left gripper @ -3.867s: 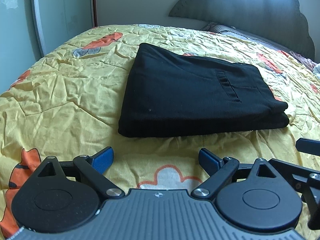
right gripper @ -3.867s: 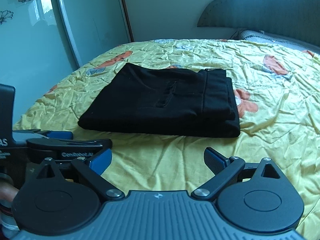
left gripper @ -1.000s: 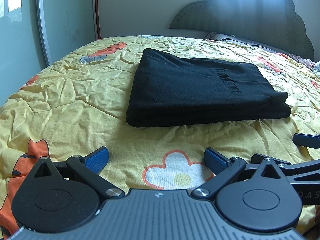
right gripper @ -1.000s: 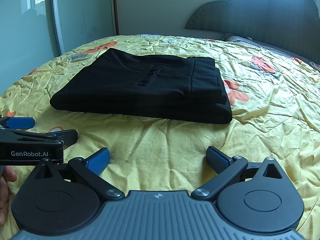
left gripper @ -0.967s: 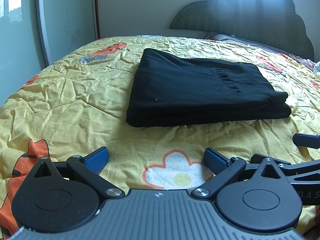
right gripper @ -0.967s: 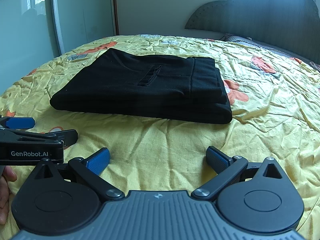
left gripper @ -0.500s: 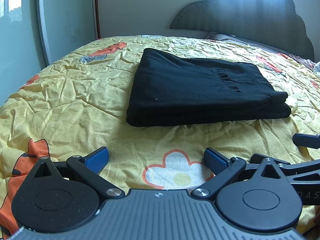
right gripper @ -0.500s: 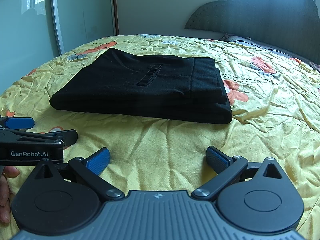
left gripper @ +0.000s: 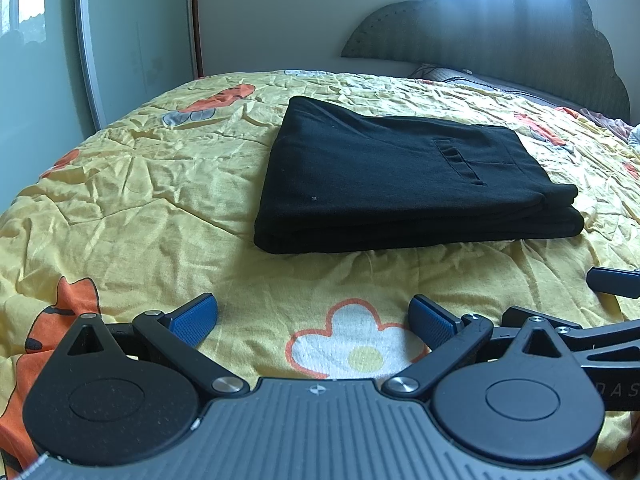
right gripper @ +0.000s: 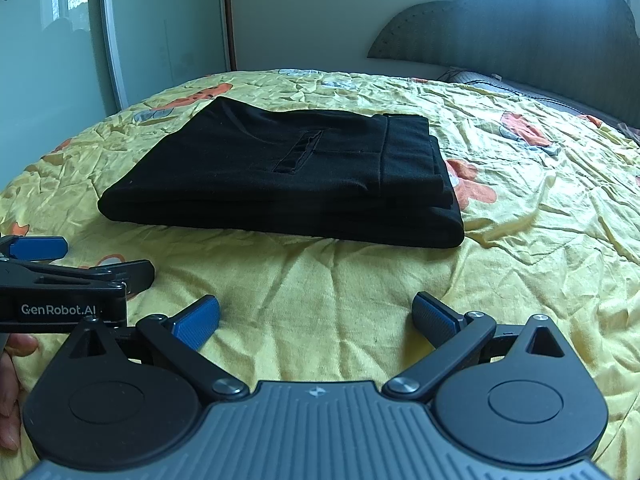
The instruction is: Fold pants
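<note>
The black pants (left gripper: 400, 184) lie folded into a flat rectangle on the yellow bedspread (left gripper: 140, 200), with a back pocket slit on top. They also show in the right wrist view (right gripper: 288, 176). My left gripper (left gripper: 314, 320) is open and empty, low over the bedspread in front of the pants. My right gripper (right gripper: 316, 318) is open and empty, also short of the pants' near edge. The left gripper's body shows at the left of the right wrist view (right gripper: 60, 284).
A dark padded headboard (left gripper: 500, 48) stands at the far end of the bed. Sliding glass wardrobe doors (right gripper: 60, 40) line the left side. The bedspread is wrinkled with orange and white flower prints (left gripper: 356, 344). A pillow (right gripper: 500, 84) lies near the headboard.
Nothing has visibly moved in the last second. Since 3.9 s ago both grippers have drawn back and dropped lower, away from the folded pants.
</note>
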Tool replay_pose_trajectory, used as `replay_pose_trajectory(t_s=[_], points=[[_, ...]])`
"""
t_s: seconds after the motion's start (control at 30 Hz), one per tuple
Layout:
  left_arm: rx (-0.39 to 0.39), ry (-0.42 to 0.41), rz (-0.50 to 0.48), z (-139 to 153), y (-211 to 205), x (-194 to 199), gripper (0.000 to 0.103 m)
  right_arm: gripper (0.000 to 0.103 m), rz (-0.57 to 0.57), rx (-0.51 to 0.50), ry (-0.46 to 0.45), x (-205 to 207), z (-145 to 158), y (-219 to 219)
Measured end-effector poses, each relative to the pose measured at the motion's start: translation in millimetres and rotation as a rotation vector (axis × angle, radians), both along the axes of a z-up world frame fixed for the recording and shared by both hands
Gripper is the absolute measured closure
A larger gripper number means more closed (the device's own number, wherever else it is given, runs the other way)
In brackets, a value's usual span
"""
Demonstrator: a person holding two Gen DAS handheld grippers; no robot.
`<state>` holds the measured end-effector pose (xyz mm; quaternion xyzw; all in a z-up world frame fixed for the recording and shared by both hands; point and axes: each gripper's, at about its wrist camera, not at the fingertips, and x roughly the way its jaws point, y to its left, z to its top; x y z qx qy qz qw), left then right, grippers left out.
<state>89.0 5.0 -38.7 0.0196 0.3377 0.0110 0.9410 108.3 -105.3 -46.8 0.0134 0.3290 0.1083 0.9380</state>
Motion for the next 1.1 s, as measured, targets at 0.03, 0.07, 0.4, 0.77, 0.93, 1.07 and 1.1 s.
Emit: replay_pose_trajectory(t_s=[0.03,0.07,0.4,0.77,0.93,1.07,1.1], points=[[0.000,0.000,0.000,0.0,0.2,0.1,0.000,0.000,0.000,0.000,0.000,-0.1,0.0,-0.1],[0.000,0.000,0.000,0.1,0.3,0.1,0.000,0.000,0.000,0.000,0.000,-0.1,0.0,-0.2],[0.001,0.000,0.000,0.0,0.0,-0.1,0.000,0.000,0.000,-0.001,-0.001,-0.7,0.1,0.1],[-0.003,0.002,-0.017,0.6,1.3,-0.2,0.000,0.000,-0.011,-0.001,0.000,-1.5,0.2,-0.1],[-0.007,0.000,-0.028,0.2,1.3,-0.4,0.000,0.000,-0.054,0.006,0.000,-3.5,0.8,-1.6],[-0.004,0.000,-0.026,0.2,1.1,-0.8,0.000,0.000,-0.091,-0.005,0.003,-5.1,0.3,-0.6],[-0.005,-0.001,-0.025,0.3,1.3,-1.3,0.000,0.000,-0.090,-0.011,0.002,-5.0,0.3,0.5]])
